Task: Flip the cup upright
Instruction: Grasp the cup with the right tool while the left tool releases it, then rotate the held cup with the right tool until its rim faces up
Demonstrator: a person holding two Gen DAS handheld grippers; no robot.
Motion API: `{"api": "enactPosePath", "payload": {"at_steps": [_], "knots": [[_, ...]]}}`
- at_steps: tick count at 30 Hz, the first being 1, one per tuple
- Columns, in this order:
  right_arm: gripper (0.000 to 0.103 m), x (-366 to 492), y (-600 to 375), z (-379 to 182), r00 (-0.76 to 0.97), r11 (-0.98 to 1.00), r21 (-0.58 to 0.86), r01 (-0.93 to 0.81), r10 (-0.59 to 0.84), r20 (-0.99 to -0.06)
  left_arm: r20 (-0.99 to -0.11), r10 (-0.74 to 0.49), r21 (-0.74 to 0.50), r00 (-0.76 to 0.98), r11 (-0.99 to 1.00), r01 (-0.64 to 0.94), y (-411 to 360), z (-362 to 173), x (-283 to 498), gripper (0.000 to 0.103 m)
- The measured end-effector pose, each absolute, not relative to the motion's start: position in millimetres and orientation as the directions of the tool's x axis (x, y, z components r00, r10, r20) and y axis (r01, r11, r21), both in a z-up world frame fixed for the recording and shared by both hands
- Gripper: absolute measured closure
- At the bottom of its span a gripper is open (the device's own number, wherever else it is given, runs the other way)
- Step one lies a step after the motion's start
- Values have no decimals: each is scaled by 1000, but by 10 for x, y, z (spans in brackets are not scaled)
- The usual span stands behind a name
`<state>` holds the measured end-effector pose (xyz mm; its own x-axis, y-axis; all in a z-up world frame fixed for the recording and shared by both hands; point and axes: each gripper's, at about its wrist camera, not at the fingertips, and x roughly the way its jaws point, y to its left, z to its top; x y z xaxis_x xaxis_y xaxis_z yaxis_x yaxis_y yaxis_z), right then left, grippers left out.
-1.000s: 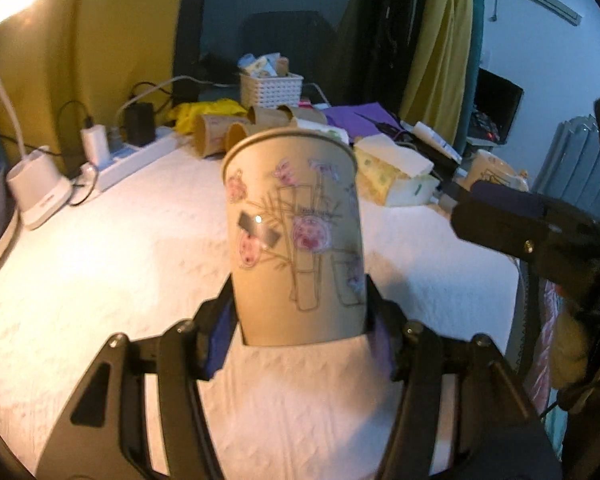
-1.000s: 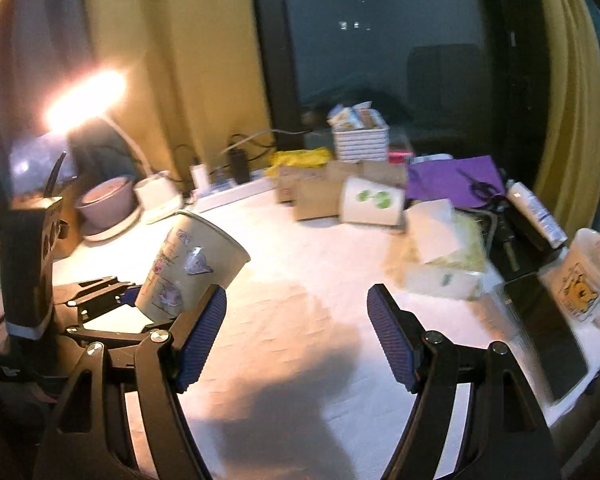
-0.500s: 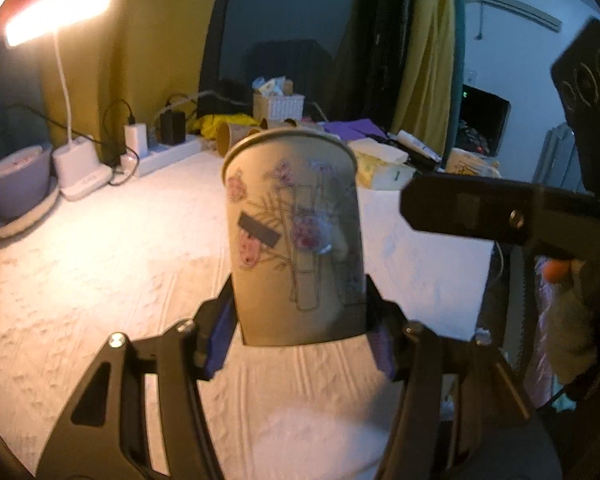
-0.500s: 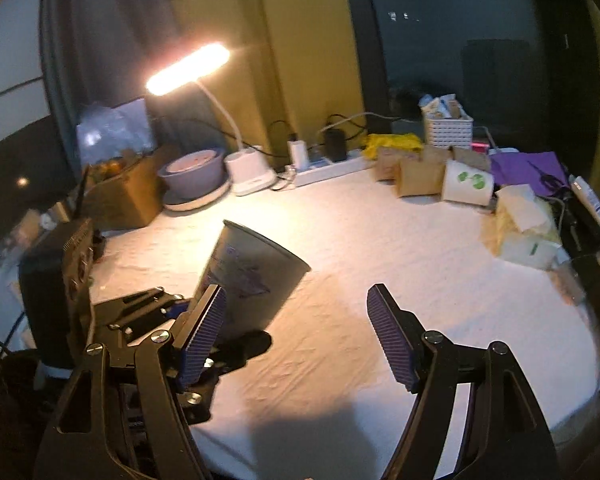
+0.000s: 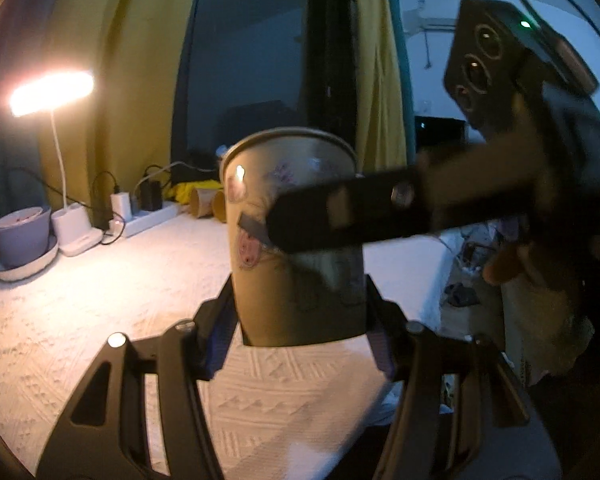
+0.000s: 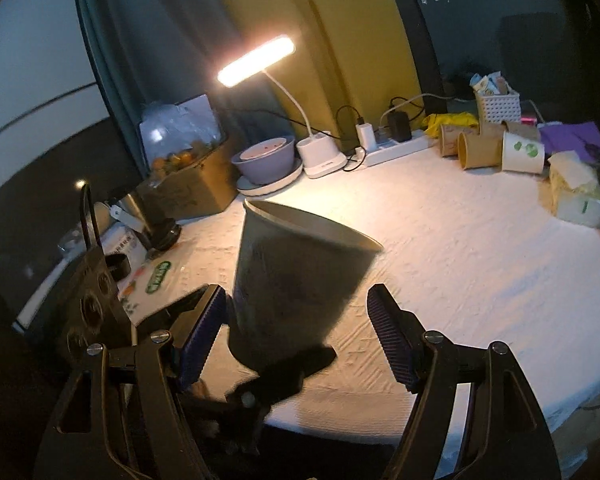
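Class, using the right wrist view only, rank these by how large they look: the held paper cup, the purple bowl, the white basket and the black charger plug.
1. Paper cup, though it is nearest the camera, which inflates it.
2. Purple bowl.
3. White basket.
4. Black charger plug.

Cup [image 5: 292,240]: matt paper, printed flowers, rolled rim, one small glossy tape patch catching light. Left gripper [image 5: 296,340]: matt black plastic frame, bright metal screws, ribbed blue rubbery pads [image 5: 220,340]. Right gripper [image 6: 296,336]: same finish. Worktop [image 6: 460,248] covering: white cloth, embossed and rough. Lamp base [image 6: 320,156]: glossy white plastic. Background cups [image 6: 480,148]: plain brown paper.
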<state>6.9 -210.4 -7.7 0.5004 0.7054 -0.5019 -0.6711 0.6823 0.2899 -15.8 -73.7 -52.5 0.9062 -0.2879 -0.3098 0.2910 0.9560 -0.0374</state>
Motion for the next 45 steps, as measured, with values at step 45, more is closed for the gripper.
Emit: {"api": "enactPosePath", "payload": {"at_steps": [45], "knots": [[33, 396, -2045, -27, 744, 836, 60, -546, 516, -425, -523, -179, -77, 833, 984, 163, -422, -763, -9, 21]]}}
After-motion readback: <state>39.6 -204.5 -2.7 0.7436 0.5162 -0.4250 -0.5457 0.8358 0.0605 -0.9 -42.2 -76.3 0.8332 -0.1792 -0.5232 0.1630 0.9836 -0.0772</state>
